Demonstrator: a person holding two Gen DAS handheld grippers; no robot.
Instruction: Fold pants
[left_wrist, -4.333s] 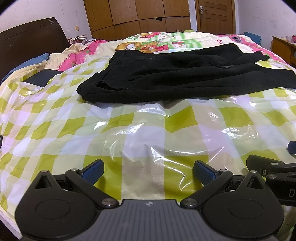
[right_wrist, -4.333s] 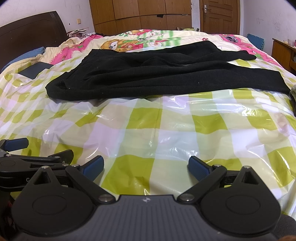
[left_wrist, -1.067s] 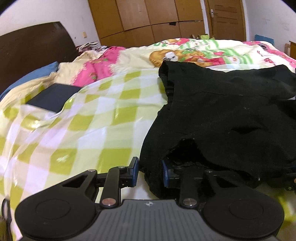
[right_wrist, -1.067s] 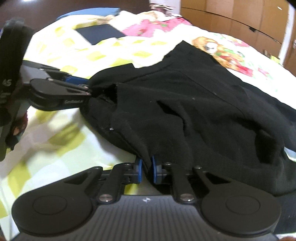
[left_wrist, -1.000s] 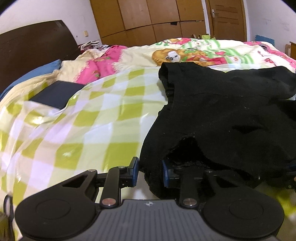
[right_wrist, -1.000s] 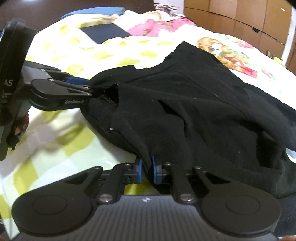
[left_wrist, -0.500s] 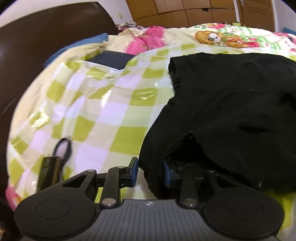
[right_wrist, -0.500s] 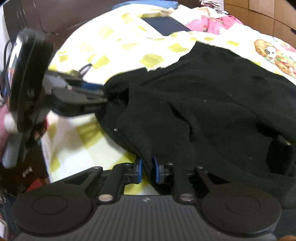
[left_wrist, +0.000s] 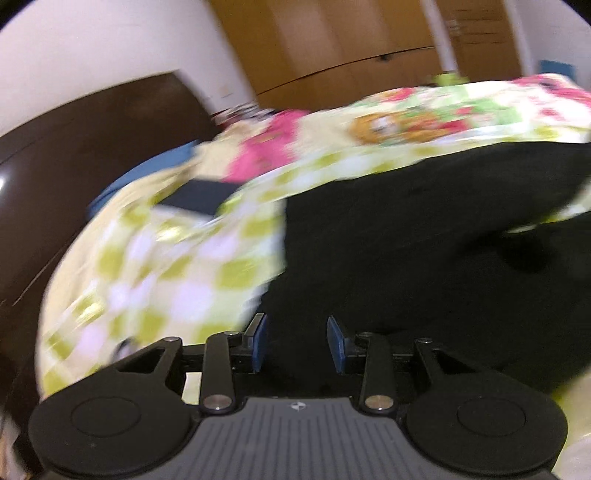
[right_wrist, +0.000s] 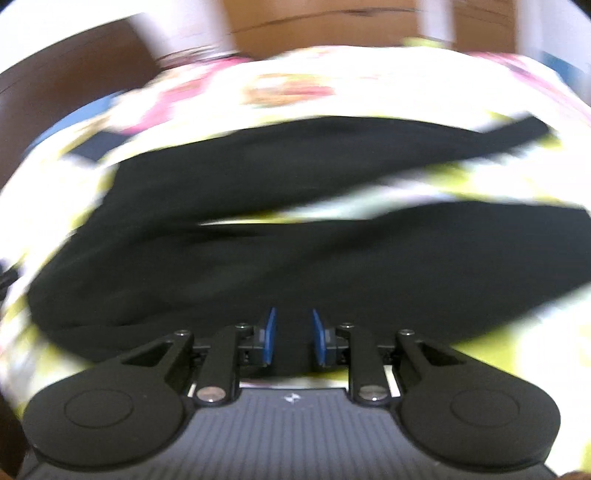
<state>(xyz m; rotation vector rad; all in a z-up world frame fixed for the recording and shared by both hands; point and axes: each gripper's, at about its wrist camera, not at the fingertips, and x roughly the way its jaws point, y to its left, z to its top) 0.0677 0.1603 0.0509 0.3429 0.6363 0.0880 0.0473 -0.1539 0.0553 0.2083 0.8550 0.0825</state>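
The black pants (left_wrist: 424, 236) lie on the green-checked bed cover (left_wrist: 177, 280), the waist end nearest me and the two legs spread apart toward the right; they also show in the right wrist view (right_wrist: 295, 240). My left gripper (left_wrist: 297, 345) has its jaws a little apart with black waist cloth between the blue pads. My right gripper (right_wrist: 293, 338) also has its jaws slightly apart with black cloth between them. Both views are blurred by motion, so how firmly each grips is unclear.
A dark wooden headboard (left_wrist: 74, 155) stands at the left. A dark flat object (left_wrist: 195, 195) lies on the bed near the blue pillow (left_wrist: 147, 173). Wooden wardrobes (left_wrist: 332, 48) fill the back wall. The checked cover (right_wrist: 480, 184) shows between the two pant legs.
Both grippers have swung fast, blurring the views. The pants' legs now lie spread apart with cover showing between them. Both sets of jaws have widened from tightly shut.
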